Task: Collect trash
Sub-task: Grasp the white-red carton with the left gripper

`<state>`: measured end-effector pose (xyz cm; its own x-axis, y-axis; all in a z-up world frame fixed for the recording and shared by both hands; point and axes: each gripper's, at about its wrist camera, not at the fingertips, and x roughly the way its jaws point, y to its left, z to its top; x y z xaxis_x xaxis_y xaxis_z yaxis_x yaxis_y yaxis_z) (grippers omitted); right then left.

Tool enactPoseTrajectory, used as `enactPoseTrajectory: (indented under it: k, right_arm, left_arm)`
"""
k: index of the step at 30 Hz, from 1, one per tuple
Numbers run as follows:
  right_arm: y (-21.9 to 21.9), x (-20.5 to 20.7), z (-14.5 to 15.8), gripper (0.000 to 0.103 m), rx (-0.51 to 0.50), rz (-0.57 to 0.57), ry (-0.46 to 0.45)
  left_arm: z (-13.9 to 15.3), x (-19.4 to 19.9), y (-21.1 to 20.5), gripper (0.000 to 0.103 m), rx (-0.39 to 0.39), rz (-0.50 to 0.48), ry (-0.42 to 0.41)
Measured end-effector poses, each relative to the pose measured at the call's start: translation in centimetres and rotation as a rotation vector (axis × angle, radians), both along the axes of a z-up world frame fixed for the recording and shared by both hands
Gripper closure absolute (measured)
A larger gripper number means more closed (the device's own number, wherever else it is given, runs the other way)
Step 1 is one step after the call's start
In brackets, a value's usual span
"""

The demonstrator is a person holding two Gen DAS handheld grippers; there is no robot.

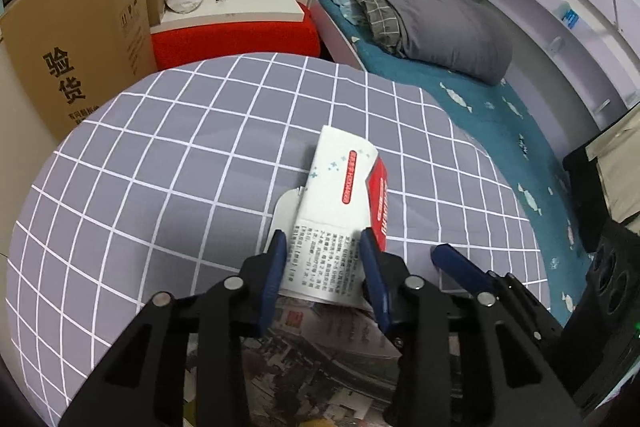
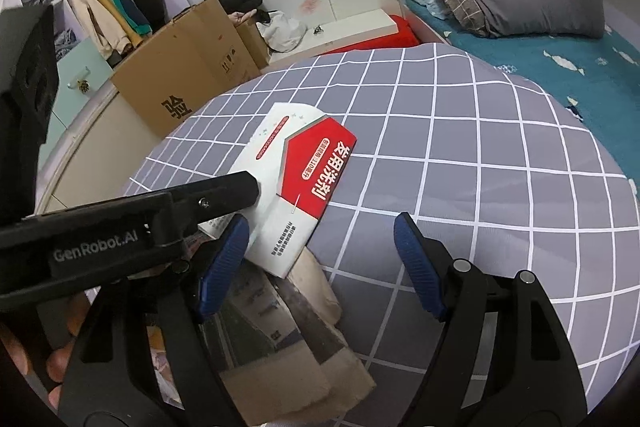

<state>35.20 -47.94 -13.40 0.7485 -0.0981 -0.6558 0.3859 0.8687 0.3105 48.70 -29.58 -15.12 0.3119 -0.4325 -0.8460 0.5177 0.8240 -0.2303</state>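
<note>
The left gripper [image 1: 323, 241] is straddling the near end of the flattened carton [image 1: 344, 187], a white and red cardboard package lying on the grid-patterned tabletop [image 1: 168, 155]. Its blue fingers [image 1: 276, 259] are sitting either side of the printed panel at a narrow-to-middling gap, and whether the pads are actually biting the card cannot be told from here. The carton's near edge is overlapping a sheet of printed paper [image 2: 272, 311], and under that a crumpled beige piece [image 2: 320, 291] is poking out.

The right gripper [image 2: 322, 259] is hanging wide and empty just beside the carton's red flap, nothing between its fingers.

Now, how will this thing handle? The carton is looking light and thin, stiff across its folds but ready to bend or spring open along the creases. The glossy print is suggesting a slippery face, so a pinch on a doubled edge or a folded corner is looking safer than a pinch on a single loose flap. The paper beneath is limp and likely to slide or come along with it.
</note>
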Motion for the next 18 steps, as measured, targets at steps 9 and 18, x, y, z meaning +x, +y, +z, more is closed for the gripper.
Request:
enactPoseTrajectory:
  k: [9, 18]
  right_arm:
    - [-0.3, -0.3, 0.0, 0.029, 0.013, 0.004, -0.011]
    - [-1.4, -1.1, -0.1, 0.029, 0.049, -0.014, -0.035]
  left_arm:
    - [-0.5, 0.2, 0.4, 0.074, -0.082, 0.028, 0.074]
    - [-0.7, -0.2, 0.0, 0.088, -0.141, 0.017, 0.122]
